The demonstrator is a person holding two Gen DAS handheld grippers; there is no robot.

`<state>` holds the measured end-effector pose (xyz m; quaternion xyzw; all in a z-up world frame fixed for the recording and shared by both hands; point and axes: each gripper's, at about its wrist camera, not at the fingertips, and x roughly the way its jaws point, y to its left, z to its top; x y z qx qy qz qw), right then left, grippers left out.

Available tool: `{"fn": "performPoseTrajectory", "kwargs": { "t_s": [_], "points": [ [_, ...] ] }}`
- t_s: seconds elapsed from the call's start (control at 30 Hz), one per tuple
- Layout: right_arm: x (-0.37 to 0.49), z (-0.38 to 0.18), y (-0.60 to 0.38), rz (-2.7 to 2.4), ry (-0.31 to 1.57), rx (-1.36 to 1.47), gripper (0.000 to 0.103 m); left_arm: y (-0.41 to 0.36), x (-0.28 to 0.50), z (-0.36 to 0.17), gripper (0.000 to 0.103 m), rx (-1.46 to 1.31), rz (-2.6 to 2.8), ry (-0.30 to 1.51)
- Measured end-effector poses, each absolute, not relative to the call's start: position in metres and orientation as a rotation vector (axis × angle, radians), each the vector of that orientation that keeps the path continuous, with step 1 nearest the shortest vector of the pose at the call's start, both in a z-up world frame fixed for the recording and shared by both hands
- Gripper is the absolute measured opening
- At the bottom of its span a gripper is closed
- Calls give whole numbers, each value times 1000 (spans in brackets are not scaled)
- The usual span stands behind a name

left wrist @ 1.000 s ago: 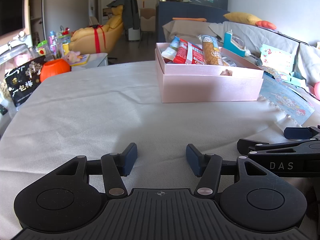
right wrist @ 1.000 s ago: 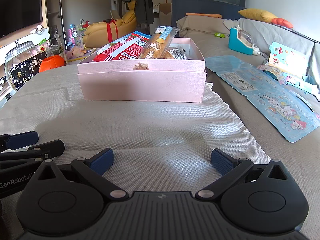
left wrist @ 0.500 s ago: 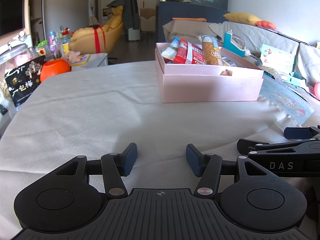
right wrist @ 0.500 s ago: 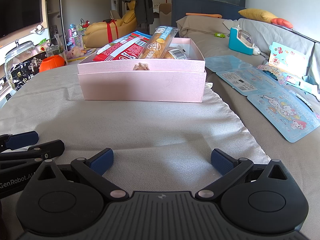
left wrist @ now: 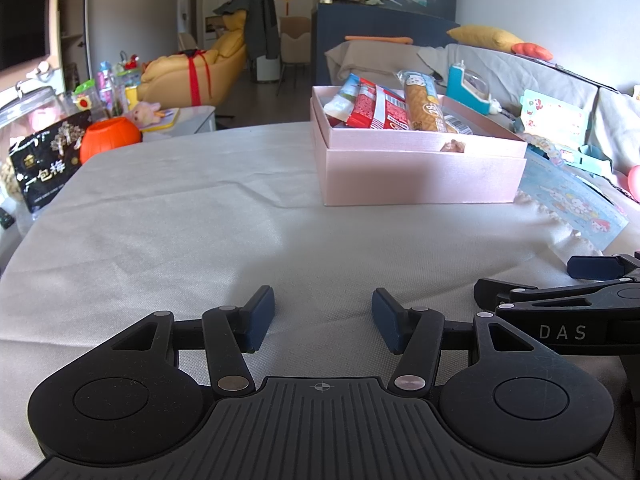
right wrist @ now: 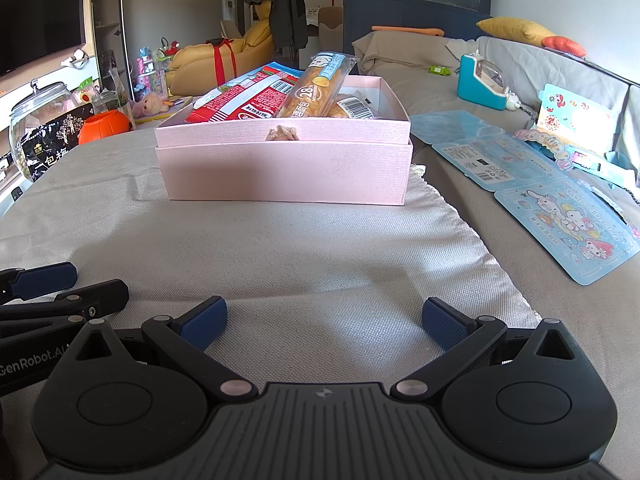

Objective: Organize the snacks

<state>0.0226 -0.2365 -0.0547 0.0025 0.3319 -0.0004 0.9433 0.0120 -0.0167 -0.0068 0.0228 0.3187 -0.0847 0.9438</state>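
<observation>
Change: we are seeing nothing shifting since a second ago; both grippers are staying where they were, and the box and its snacks are lying just as before.
Meaning for the task: we are judging that the sorting is pausing or finishing, since no loose snack is lying on the cloth near us.
Left gripper point(left wrist: 323, 318): we are holding it low over the cloth, its fingers released with a moderate gap and nothing between them; the pads are dark blue and flat, the arms matte black plastic.
Cloth point(left wrist: 180, 232): a pale grey, coarse-woven sheet is covering the table, lightly creased, its fringed edge ending at the right.
Pink box point(right wrist: 284, 176): a shallow rectangular carton with a faintly ribbed satin skin is sitting well ahead of both grippers, nested in a wider tray of the same pink.
Snacks point(right wrist: 256, 100): glossy crinkled packets are leaning inside the box, a red-and-white bag to the left, a long bread roll wrapper point(right wrist: 320, 84) resting across it.
Right gripper point(right wrist: 324, 322): its fingers are spread wide and empty, textured blue pads facing each other.
Blue card point(right wrist: 568, 236): flat printed cartoon packaging is lying beside the cloth.
</observation>
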Motion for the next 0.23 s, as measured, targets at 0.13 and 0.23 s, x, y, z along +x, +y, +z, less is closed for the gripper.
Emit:
{"fn": "performPoseTrajectory", "kwargs": {
  "t_s": [0.13,0.23],
  "points": [
    [23,-55,-237,-1,677,5,103,-17,12,-7,60,43,-174,649],
    [23,-55,-237,-1,677,5,103,-16,12,-7,60,42,-174,649]
  ]
}}
